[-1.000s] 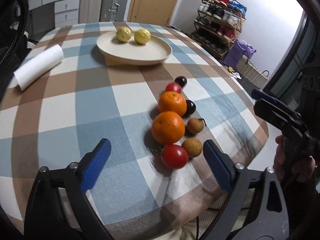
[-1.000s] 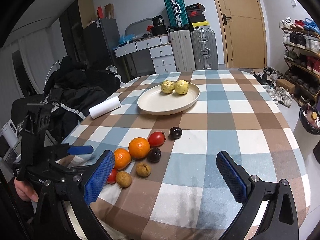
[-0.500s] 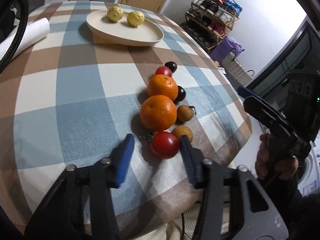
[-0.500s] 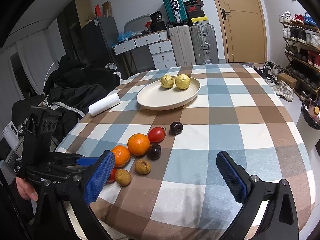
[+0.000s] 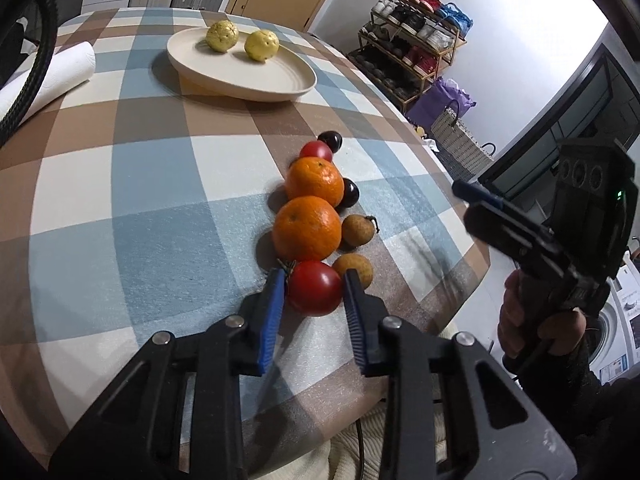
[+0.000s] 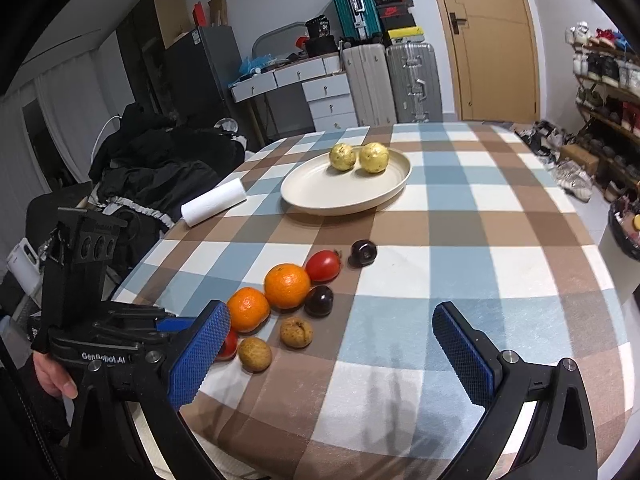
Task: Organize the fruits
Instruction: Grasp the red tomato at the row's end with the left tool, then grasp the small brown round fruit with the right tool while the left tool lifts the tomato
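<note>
A row of fruit lies on the checked tablecloth: two oranges (image 5: 307, 227), a far red tomato (image 5: 316, 151), two dark plums (image 5: 330, 141), two brown longans (image 5: 357, 230). My left gripper (image 5: 314, 286) is shut on the near red tomato (image 5: 314, 288), which still rests on the cloth. A cream plate (image 5: 256, 76) at the far side holds two yellow fruits (image 5: 261, 45). My right gripper (image 6: 332, 344) is open and empty above the table's front edge, right of the fruit row (image 6: 286, 285). The tomato (image 6: 229, 346) is mostly hidden there.
A white paper roll (image 6: 214, 202) lies left of the plate (image 6: 312, 196). The table's edge runs close behind the fruit on the right in the left wrist view. Suitcases, drawers and a shoe rack stand around the room.
My left gripper moved forward and down onto the near tomato and closed from wide open to gripping it. The right gripper stayed open and barely moved.
</note>
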Motion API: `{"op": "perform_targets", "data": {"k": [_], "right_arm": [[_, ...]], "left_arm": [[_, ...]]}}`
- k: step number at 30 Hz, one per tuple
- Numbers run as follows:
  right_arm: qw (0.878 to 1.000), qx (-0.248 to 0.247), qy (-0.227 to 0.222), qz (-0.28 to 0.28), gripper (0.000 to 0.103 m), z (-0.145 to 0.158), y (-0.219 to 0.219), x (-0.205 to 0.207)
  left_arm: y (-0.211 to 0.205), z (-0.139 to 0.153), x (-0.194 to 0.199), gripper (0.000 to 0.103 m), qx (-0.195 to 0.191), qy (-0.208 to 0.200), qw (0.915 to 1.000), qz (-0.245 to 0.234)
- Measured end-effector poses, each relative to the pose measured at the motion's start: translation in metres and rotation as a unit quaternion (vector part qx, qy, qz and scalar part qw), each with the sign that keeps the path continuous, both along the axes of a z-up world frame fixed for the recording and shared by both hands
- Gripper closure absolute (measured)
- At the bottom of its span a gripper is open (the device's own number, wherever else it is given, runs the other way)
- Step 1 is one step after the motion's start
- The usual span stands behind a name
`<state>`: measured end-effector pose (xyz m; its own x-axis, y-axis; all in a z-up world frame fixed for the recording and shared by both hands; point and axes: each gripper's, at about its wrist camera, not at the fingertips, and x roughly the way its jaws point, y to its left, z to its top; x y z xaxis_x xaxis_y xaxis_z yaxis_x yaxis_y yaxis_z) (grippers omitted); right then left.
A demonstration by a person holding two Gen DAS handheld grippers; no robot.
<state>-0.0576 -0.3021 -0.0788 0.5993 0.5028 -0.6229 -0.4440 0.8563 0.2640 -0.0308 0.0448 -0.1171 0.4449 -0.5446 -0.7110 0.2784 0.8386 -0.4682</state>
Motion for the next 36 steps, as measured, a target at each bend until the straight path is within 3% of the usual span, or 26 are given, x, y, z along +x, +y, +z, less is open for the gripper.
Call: {"op": "perform_targets", "data": {"k": [6, 14, 21, 23, 30, 36], "right_arm": [[0.999, 0.012, 0.024, 0.02, 0.0, -0.007, 0.007, -0.002], [0.998, 0.013, 0.049, 0.04, 0.0, -0.025, 0.026, -0.01], [0.997, 0.012, 0.049, 0.058, 0.003, -0.039, 0.043, -0.023], [0.997, 0.015, 0.046, 0.061, 0.017, -0.043, 0.047, -0.024], [0.997, 0.013, 0.037, 0.067, 0.035, -0.051, 0.059, -0.025], [0.998, -0.011, 0.027, 0.058, 0.065, -0.053, 0.064, -0.024]], "left_arm": [[0.016, 0.02, -0.002, 0.076, -0.029, -0.012, 0.9995, 0.007], [0.036, 0.041, -0.005, 0.076, -0.041, -0.038, 0.9978, 0.036], [0.052, 0.046, -0.003, 0.076, -0.045, -0.037, 0.9966, 0.059], [0.054, 0.046, -0.004, 0.076, -0.046, -0.036, 0.9963, 0.064], [0.055, 0.043, -0.004, 0.076, -0.038, -0.03, 0.9964, 0.069], [0.051, 0.041, 0.002, 0.076, -0.035, -0.025, 0.9965, 0.071]]}}
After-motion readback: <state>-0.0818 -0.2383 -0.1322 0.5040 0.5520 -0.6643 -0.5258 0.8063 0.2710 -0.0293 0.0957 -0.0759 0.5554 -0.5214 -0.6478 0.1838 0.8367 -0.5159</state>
